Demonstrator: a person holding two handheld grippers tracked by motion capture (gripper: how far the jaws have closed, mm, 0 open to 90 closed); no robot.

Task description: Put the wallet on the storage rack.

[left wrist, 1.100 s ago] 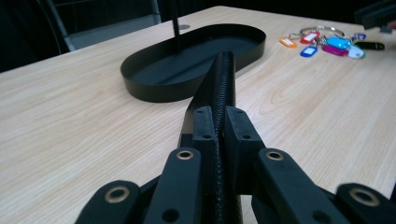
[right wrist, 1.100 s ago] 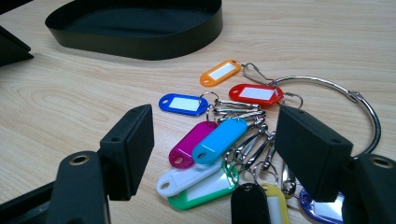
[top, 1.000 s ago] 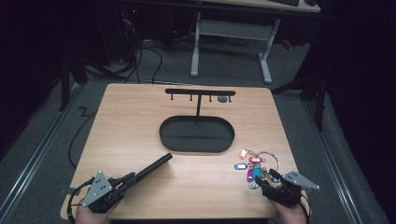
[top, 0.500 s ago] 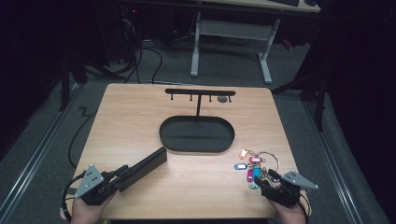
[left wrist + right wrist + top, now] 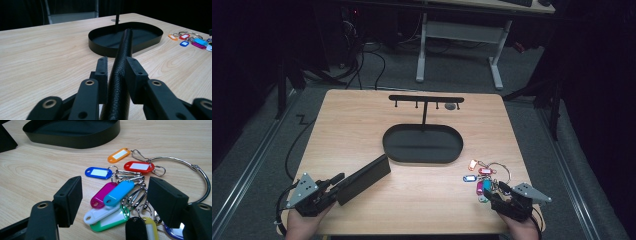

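Note:
A flat black textured case (image 5: 364, 177) rests on the wooden table at the near left, one end pointing toward the oval tray. My left gripper (image 5: 337, 181) straddles its near end. In the left gripper view the case (image 5: 122, 55) runs between the pads, and my left gripper (image 5: 116, 62) has just been opening, with a thin gap at the left pad. A bunch of coloured key tags on a metal ring (image 5: 484, 175) lies at the near right. My right gripper (image 5: 493, 196) stands open around the tags (image 5: 117, 192), its pads (image 5: 71, 195) clear of them.
A black oval tray (image 5: 384, 142) sits mid-table, and a T-shaped hook stand (image 5: 426, 99) rises from its far side. The tray wall (image 5: 105, 48) is just past the case's far end. Cables and table legs lie on the floor beyond.
The case has come down from a thin, edge-on pose and now shows its broad face. The left hand shifted slightly left and its jaws loosened. The right gripper stayed put.

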